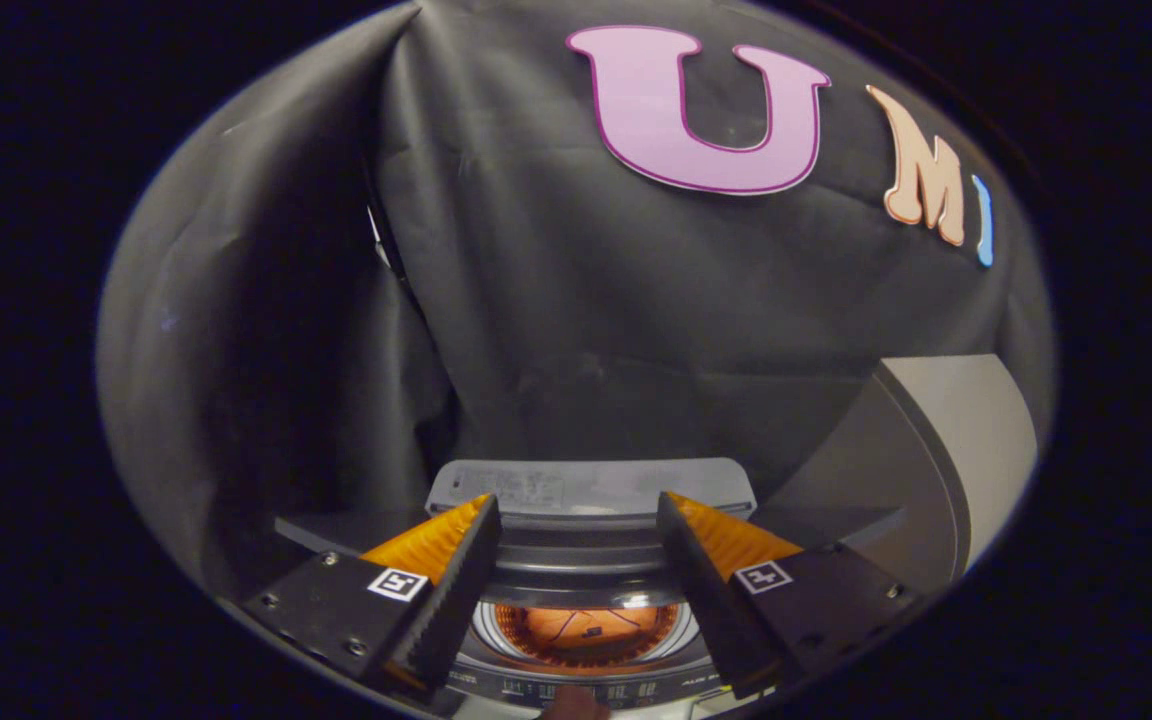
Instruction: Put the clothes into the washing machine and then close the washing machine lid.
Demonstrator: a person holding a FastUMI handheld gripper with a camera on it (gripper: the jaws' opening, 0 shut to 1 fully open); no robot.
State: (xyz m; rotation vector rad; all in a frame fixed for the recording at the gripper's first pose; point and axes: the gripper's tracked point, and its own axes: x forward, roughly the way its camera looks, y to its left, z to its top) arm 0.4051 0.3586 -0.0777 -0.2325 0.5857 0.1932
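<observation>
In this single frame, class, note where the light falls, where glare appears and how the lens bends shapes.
Gripper view: the booth is dim, the cloth wall mostly in shadow; the brightest spot is the lit washing machine drum between the open fingers of the hand-held gripper, with glare on its rim; fisheye distortion curves the raised lid and machine edges; focus looks fairly even.

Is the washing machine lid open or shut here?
Open: the lid stands raised behind the drum opening, seen between the open gripper.
</observation>
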